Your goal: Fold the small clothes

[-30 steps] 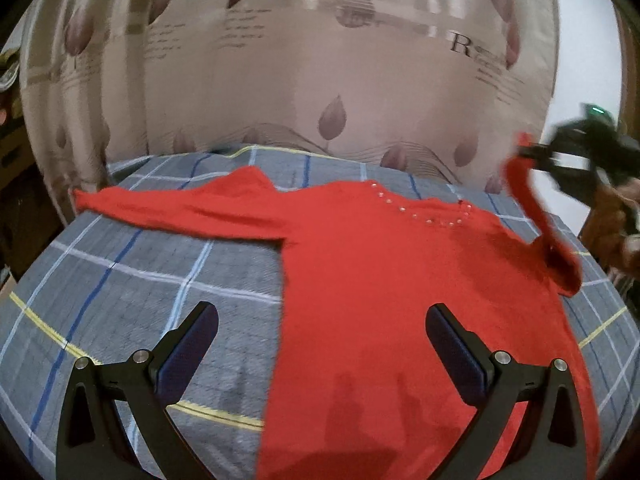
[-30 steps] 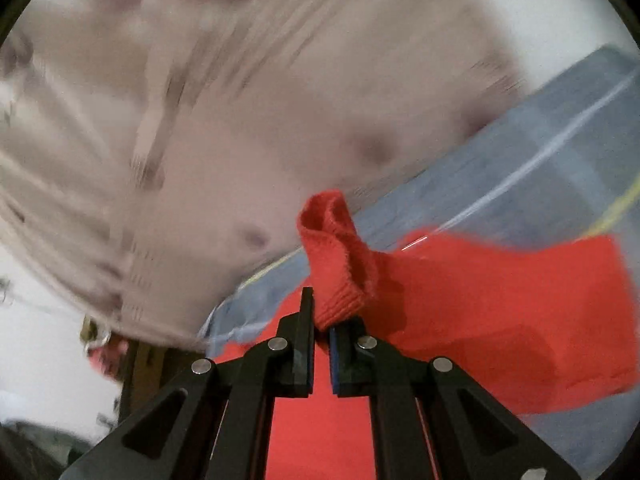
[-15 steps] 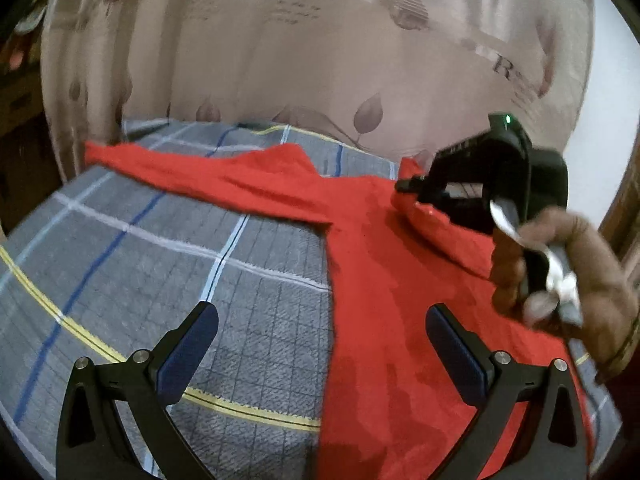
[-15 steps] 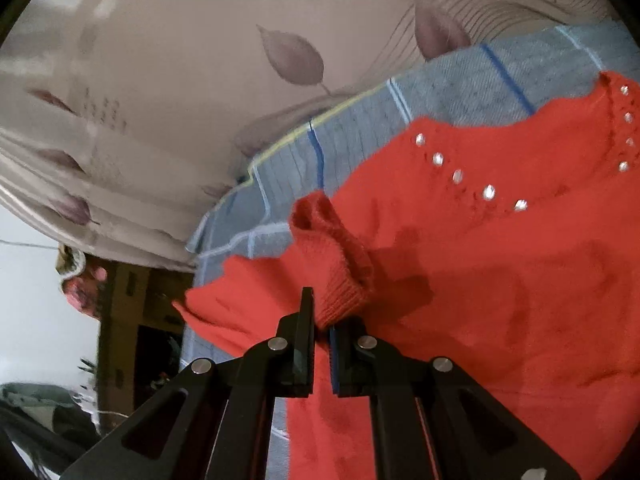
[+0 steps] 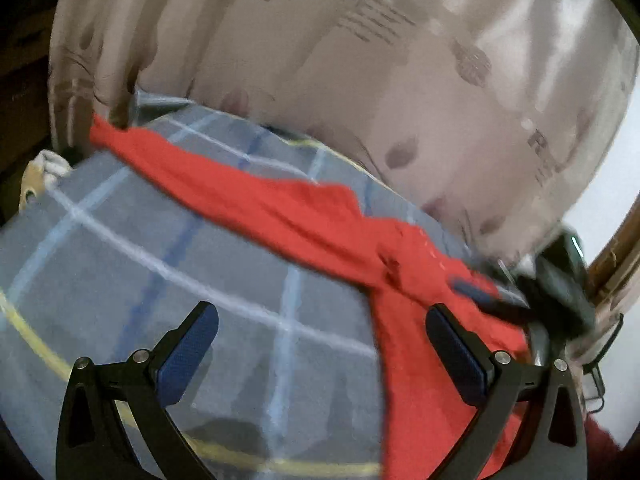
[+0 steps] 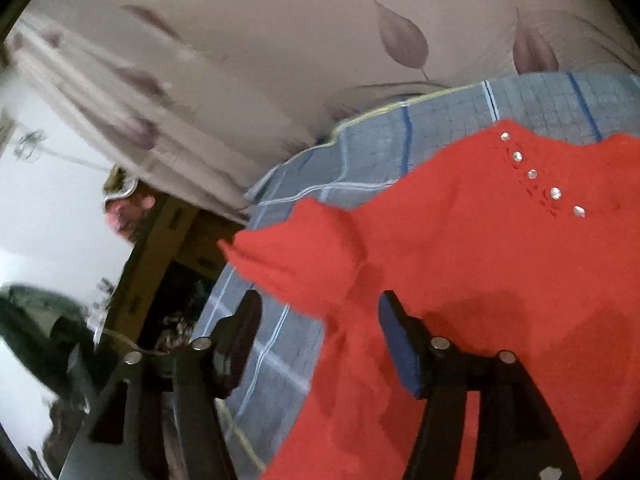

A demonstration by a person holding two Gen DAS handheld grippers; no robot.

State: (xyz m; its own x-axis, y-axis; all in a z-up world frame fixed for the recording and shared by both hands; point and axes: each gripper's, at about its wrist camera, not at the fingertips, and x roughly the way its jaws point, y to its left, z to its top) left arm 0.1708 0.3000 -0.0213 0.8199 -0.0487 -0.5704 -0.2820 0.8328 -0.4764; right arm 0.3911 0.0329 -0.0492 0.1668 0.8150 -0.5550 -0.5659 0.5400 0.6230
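Leaf-print beige curtain (image 5: 360,60) behind bed

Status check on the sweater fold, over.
Left gripper open, empty. Right gripper jaws opening, sleeve between them. Red sweater on bed. Nothing in the way.

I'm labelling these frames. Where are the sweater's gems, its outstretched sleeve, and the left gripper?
gems (image 6: 532,174), right wrist view, middle gem of the neckline row
sleeve (image 5: 192,168), left wrist view, mid-length of the outstretched sleeve
left gripper (image 5: 320,356), left wrist view, midway between its open fingertips

A bed (image 5: 168,264) covered in grey-blue plaid cloth fills the lower frame; a red sweater (image 5: 416,360) lies spread on it, lower right.
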